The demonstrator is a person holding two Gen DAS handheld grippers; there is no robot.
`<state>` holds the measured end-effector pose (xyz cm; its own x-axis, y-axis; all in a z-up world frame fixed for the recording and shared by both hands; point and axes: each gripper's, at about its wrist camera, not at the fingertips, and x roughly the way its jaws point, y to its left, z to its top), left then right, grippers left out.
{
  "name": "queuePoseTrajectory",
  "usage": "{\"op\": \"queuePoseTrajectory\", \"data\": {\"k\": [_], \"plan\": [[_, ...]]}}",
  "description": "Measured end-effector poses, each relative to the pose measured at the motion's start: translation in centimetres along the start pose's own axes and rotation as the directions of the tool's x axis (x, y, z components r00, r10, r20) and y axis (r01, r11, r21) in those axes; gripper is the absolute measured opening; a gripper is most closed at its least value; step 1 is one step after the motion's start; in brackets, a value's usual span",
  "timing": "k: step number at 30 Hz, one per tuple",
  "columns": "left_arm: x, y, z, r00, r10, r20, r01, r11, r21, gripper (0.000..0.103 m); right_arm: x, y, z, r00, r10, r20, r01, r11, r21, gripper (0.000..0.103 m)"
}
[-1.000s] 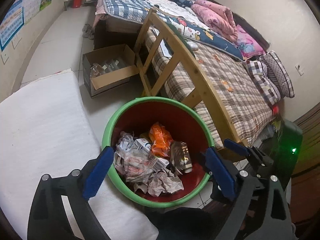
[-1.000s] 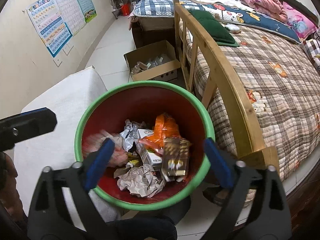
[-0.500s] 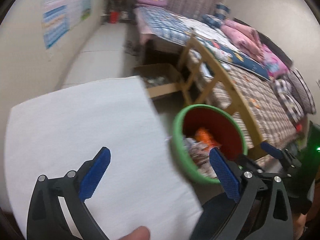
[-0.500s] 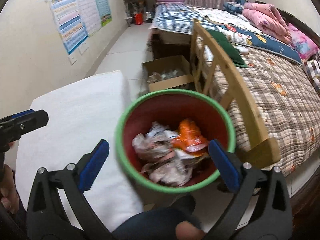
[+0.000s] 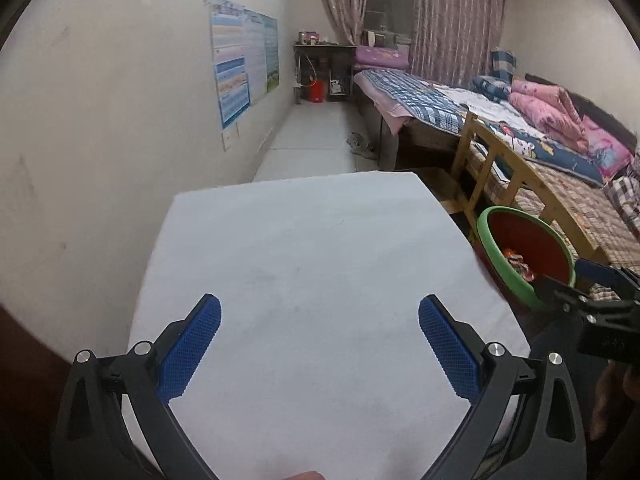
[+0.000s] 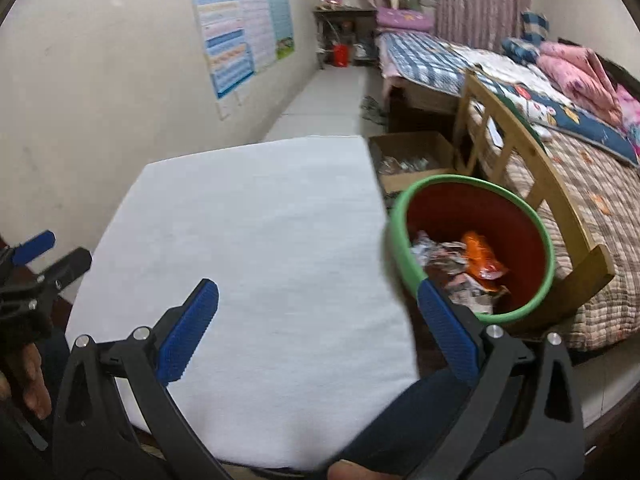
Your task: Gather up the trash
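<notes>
Both grippers have swung left off the bin since a sec ago and now face the white tabletop [image 5: 320,280]. Left gripper [image 5: 320,344]: fingers spread wide, nothing btwn them, over bare cloth. Right gripper [image 6: 318,336]: fingers wide too, empty, at the tabletop's right edge. Red bin [image 6: 476,248] w/ green rim stands far right on the floor, btwn tabletop and bed [image 6: 580,184], trash inside. No loose trash visible on top, so likely best to scan slowly before reaching.
</notes>
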<state>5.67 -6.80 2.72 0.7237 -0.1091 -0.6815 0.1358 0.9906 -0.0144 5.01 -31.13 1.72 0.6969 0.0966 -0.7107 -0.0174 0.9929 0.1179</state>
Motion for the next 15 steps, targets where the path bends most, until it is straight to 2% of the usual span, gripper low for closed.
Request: {"op": "queuePoseTrajectory", "data": {"k": [3,7,12,15], "plan": [[-1.2,2.0,-1.8,1.000,-0.011,-0.002,0.011,0.999,-0.038,0.095,-0.8,2.0,-0.7,1.000,0.015,0.026,-0.014,1.000,-0.016,0.098],[-2.0,3.6,-3.7,1.000,0.024,0.015,-0.023,0.997,-0.070,0.095,-1.5,4.1,-1.6,0.998,0.010,0.066,-0.008,1.000,-0.030,0.098],[-2.8,4.4,-4.1,0.997,0.053,0.052,-0.048,0.994,-0.102,0.095,-1.8,5.5,-2.0,0.994,-0.044,0.095,0.051,0.996,-0.074,0.098],[-2.9,4.3,-4.3,0.996,0.065,0.057,-0.059,0.993,-0.107,0.095,-2.3,5.9,-2.2,0.991,-0.044,0.124,0.055,0.995,-0.081,0.098]]}}
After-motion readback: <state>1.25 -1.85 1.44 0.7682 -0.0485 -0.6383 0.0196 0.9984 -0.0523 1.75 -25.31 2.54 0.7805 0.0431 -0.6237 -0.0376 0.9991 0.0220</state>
